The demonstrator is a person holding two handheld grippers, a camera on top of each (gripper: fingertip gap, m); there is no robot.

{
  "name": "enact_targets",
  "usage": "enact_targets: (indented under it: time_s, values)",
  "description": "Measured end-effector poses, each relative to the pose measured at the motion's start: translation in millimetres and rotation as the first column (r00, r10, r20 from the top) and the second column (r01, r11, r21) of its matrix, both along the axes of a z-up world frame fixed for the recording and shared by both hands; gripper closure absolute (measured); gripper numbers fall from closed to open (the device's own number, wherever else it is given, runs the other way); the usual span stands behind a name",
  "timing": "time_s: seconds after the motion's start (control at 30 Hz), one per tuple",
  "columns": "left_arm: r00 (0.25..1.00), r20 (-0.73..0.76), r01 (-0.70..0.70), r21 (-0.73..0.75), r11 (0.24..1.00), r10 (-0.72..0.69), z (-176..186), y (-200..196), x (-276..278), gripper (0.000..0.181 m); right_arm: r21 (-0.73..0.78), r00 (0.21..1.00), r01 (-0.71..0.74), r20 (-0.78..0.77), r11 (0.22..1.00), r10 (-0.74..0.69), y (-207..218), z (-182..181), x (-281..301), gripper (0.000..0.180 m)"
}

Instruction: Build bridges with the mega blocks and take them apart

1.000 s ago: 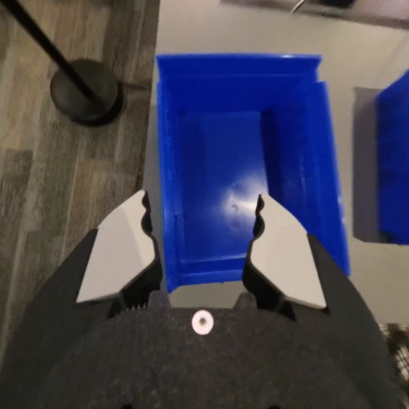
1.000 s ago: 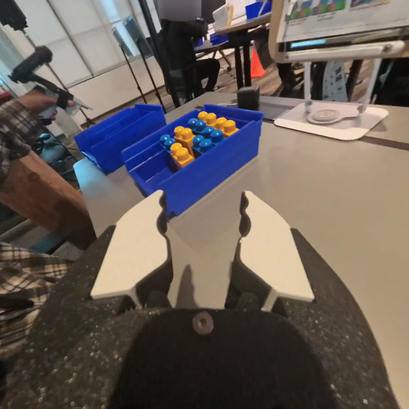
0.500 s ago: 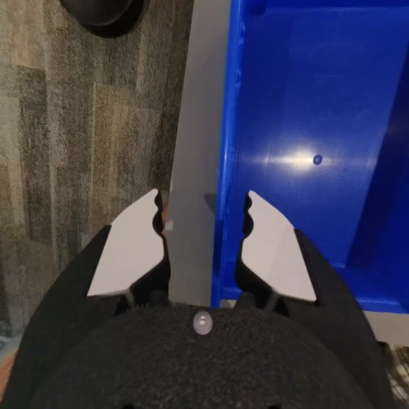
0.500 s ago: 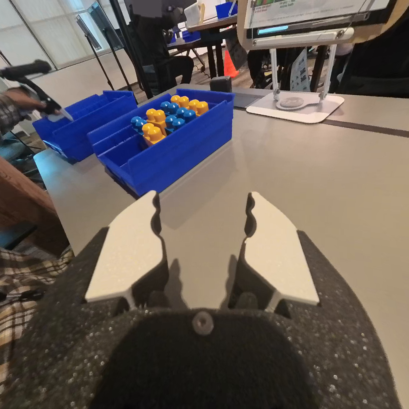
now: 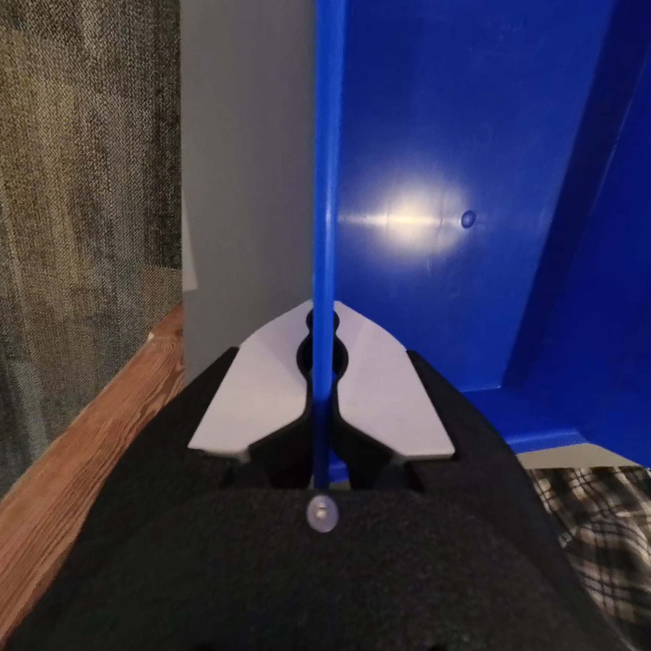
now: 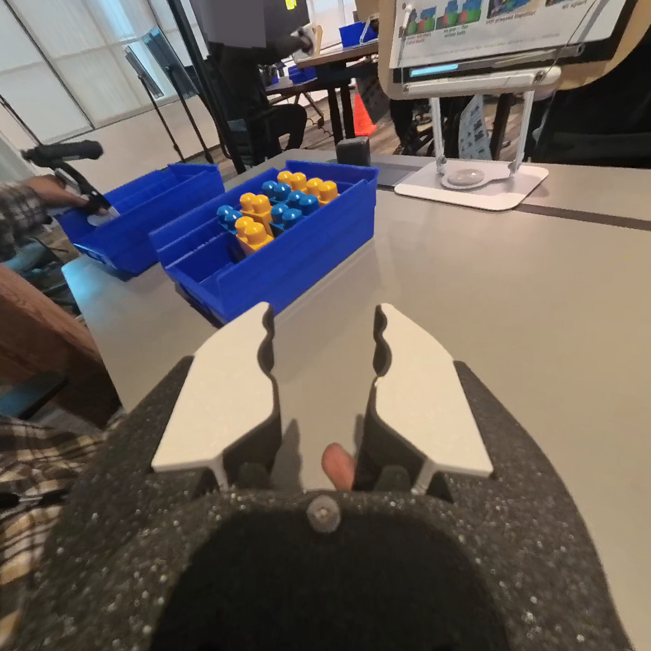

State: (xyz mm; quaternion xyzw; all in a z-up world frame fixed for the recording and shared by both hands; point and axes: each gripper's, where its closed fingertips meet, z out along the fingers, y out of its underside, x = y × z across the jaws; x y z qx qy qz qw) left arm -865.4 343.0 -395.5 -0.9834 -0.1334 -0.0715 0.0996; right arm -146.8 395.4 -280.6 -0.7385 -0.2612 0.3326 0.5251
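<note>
A: Two blue bins stood on the grey table (image 6: 493,317). Which did the left gripper (image 5: 322,318) have hold of?

B: The empty bin (image 5: 440,141). The white fingers (image 5: 267,380) were closed tight on its left side wall, one finger outside and one inside, with the thin blue wall running straight up between them. In the right wrist view the same left gripper (image 6: 95,211) appeared far off at the near end of that empty bin (image 6: 158,211), held by a hand in a plaid sleeve (image 6: 17,211).

A: And the right gripper (image 6: 323,317)?

B: Jaws parted wide, holding nothing, hovering over bare table. A fingertip (image 6: 336,468) showed between the finger bases.

A: Where were the mega blocks?

B: Blue blocks (image 6: 292,208) and yellow blocks (image 6: 255,222) stood studs-up, packed together in the far half of the second bin (image 6: 299,267), which lay just right of the empty bin and ahead of the right gripper.

A: Beyond them?

B: A white stand (image 6: 472,186) carrying a picture board (image 6: 493,31), and a seated person (image 6: 260,105).
</note>
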Motion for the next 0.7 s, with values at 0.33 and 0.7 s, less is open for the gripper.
enact_targets:
  time_s: [0.33, 0.7]
  values:
    - [1.000, -0.006, 0.010, 0.111, 0.994, -0.009, 86.0, 12.2, 17.0, 0.176, -0.104, 0.995, -0.099, 0.017, 0.990, 0.101, 6.8, 37.0, -39.3, 0.130]
    - [0.976, -0.160, 0.185, 0.237, 0.954, -0.150, 201.5, 109.2, 137.4, 0.176, -0.253, 0.991, -0.132, -0.018, 0.958, 0.132, 84.2, 118.1, -142.5, 0.116]
